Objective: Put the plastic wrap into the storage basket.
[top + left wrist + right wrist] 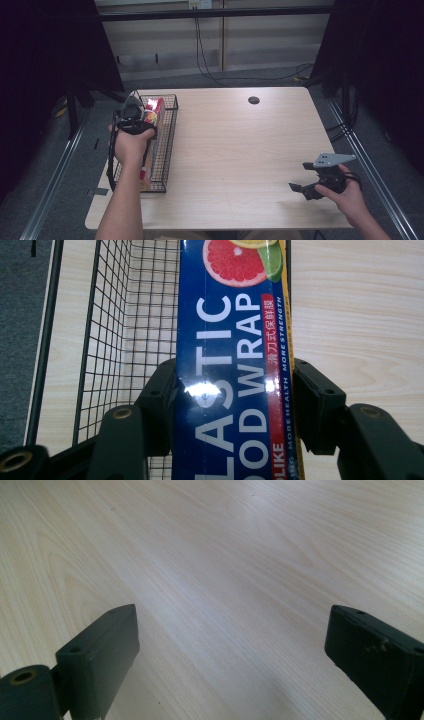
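Pale wood-grain tabletop [235, 150] sits between dark curtains, with grey floor around it and cables hanging down the back wall. At its left edge stands a black wire basket [167, 145], long and narrow. Over the basket, the left hand-held gripper [134, 116] is clenched on a blue box of plastic food wrap [235, 365]; in the left gripper view the two black jaws press against the box's long sides, the wire mesh lies just left of and below the box, and bare wood lies to the right of it. The box carries white lettering and a citrus picture at its far end. A small dark round hole [254, 100] marks the tabletop well ahead. Far to the right, near the front edge, the right hand-held gripper [306, 189] is held released, jaws wide apart over bare wood.
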A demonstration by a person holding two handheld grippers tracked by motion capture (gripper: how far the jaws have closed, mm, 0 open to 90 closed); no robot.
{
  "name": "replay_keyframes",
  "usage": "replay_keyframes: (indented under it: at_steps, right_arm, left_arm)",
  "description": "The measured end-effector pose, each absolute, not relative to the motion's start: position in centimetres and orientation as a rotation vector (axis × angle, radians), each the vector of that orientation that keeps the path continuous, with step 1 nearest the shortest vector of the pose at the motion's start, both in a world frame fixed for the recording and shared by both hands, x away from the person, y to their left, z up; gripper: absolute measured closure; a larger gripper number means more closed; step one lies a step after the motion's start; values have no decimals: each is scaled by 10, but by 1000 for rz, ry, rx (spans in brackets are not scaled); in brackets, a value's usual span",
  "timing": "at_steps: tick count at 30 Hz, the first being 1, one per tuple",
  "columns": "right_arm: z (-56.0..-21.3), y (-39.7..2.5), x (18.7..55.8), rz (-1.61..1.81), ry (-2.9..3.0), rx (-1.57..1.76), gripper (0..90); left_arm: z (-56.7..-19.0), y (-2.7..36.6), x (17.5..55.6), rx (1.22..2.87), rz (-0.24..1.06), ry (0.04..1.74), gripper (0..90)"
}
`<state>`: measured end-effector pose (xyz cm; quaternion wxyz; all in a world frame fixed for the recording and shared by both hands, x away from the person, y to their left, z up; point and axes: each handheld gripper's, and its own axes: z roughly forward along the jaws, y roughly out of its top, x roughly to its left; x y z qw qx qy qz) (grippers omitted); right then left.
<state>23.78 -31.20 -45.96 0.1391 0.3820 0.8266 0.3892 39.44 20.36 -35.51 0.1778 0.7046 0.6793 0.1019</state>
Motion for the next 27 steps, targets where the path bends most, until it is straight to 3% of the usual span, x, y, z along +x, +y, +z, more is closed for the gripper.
replay_keyframes:
  at_steps: [27]
  right_arm:
    - [-460, -311, 238, 1117, 2400, 1097, 72]
  left_arm:
    - [-376, 212, 397, 1991, 259, 1959, 439]
